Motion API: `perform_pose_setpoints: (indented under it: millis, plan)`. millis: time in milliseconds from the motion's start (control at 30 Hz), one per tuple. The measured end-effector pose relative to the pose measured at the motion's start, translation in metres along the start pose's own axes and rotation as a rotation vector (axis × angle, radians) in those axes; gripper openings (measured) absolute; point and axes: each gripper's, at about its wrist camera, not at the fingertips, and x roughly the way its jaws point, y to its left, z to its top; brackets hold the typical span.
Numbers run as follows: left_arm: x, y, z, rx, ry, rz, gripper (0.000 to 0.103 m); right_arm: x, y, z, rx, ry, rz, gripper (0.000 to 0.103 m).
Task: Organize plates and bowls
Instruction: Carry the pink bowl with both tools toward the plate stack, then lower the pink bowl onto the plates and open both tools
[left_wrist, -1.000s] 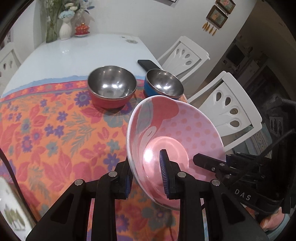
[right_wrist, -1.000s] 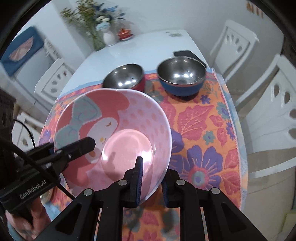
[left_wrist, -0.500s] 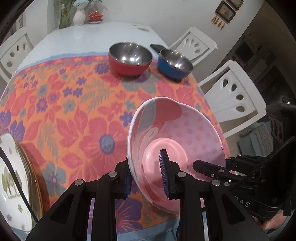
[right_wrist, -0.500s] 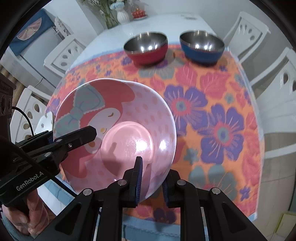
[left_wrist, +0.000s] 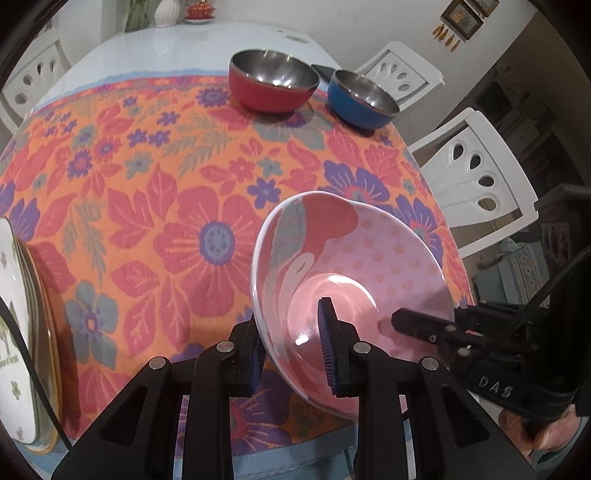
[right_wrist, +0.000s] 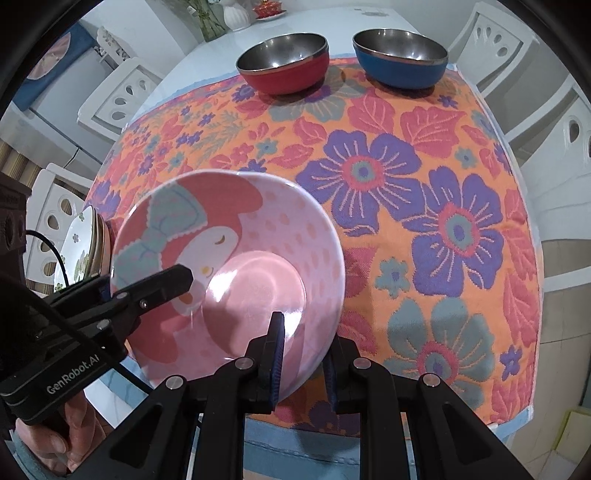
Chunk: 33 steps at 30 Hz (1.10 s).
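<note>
You've got the pink bowl (left_wrist: 354, 280) pinched on opposite rims, left gripper (left_wrist: 291, 350) and right gripper (right_wrist: 303, 354) both clamped, so it stays level over the near table edge, plates (left_wrist: 22, 332) just left.

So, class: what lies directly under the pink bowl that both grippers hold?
Under the pink bowl shows the flowered tablecloth near the table's front edge. The patch right beneath it is covered, so whether the bowl touches the cloth cannot be told.

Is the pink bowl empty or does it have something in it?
Empty. The pink bowl, gripped at opposite rim edges by both grippers, shows only its printed cartoon pattern and a bare glossy bottom in both wrist views.
</note>
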Motion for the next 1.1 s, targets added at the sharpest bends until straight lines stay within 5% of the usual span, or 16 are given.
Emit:
perform_pose_setpoints:
  millis: [467,767,833,967,1033,1067,1100]
  plan:
    - [-0.039,0.009,-0.025,0.012,0.004,-0.016,0.023,-0.045,-0.006,-0.014,-0.034,-0.009,0.061,0.018]
    - [-0.086,-0.014,0.038,0.049,-0.168,0.026,0.024,-0.1,-0.021,0.026,0.004,-0.173,0.151,0.018]
    - [-0.089,-0.019,0.058,0.047,-0.192,0.049,0.036,-0.105,-0.027,0.04,0.033,-0.188,0.165,0.02]
    - [-0.09,-0.019,0.096,0.034,-0.192,0.056,0.042,-0.107,-0.041,0.07,0.1,-0.207,0.244,0.023]
    - [-0.089,-0.015,0.115,0.03,-0.19,0.083,0.06,-0.102,-0.047,0.086,0.138,-0.206,0.269,0.035]
    - [-0.089,-0.013,0.122,0.031,-0.198,0.094,0.065,-0.1,-0.049,0.094,0.156,-0.205,0.289,0.052]
    - [-0.088,-0.011,0.13,0.033,-0.208,0.1,0.068,-0.098,-0.051,0.099,0.18,-0.213,0.308,0.054]
